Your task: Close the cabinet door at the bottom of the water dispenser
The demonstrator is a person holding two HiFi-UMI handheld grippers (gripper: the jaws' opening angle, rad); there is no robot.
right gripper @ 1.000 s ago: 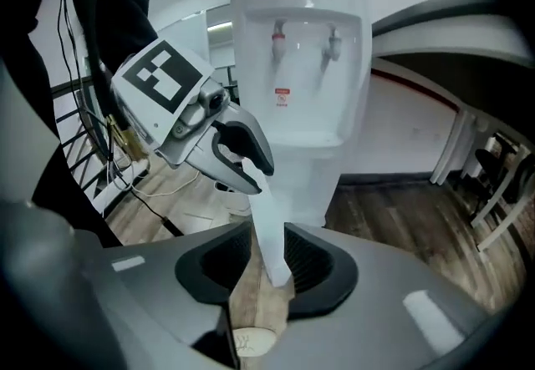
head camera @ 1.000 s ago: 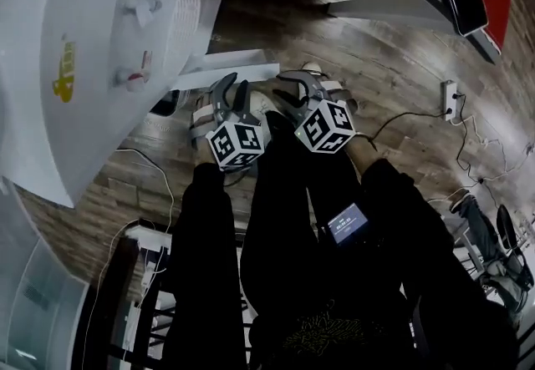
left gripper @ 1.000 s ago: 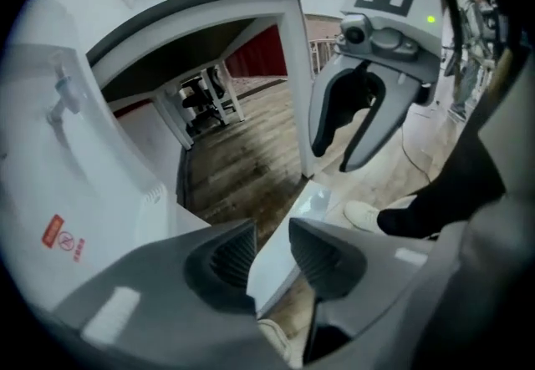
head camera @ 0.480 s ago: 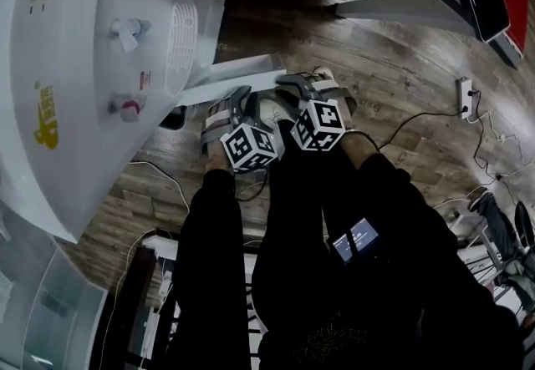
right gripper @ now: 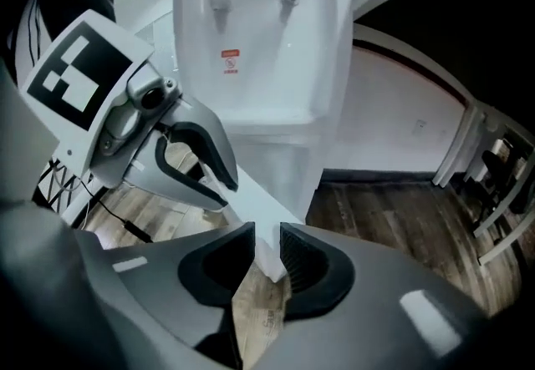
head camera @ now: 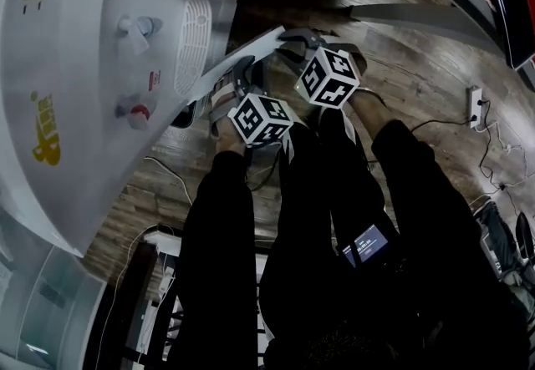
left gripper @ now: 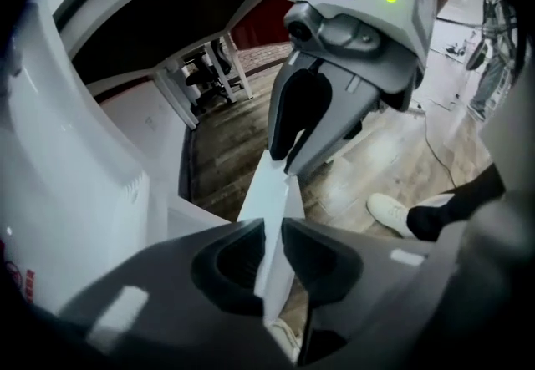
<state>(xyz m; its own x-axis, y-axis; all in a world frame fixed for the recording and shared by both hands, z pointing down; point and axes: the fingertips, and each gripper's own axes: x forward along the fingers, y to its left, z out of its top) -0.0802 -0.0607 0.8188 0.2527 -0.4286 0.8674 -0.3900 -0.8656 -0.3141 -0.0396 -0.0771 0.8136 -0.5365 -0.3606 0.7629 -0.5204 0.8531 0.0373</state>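
The white water dispenser stands at the left, and its thin white cabinet door sticks out open from its base. My left gripper sits on the door's top edge near the dispenser. Its jaws are closing, and the door panel fills the gap between the pads of the left gripper. My right gripper sits further out at the door's free corner. The right gripper's jaws are opening slightly with that corner between the pads. Each gripper view shows the other gripper ahead: the right one and the left one.
The floor is wood planks. A power strip with cables lies at the right. A white rack stands at the lower left, and a pale bar lies at the top right. The person's white shoe is beside the door.
Both grippers have moved forward and down from beside the door onto its top edge. Their jaws have narrowed around the panel. The door now lies at a slant closer to the dispenser.
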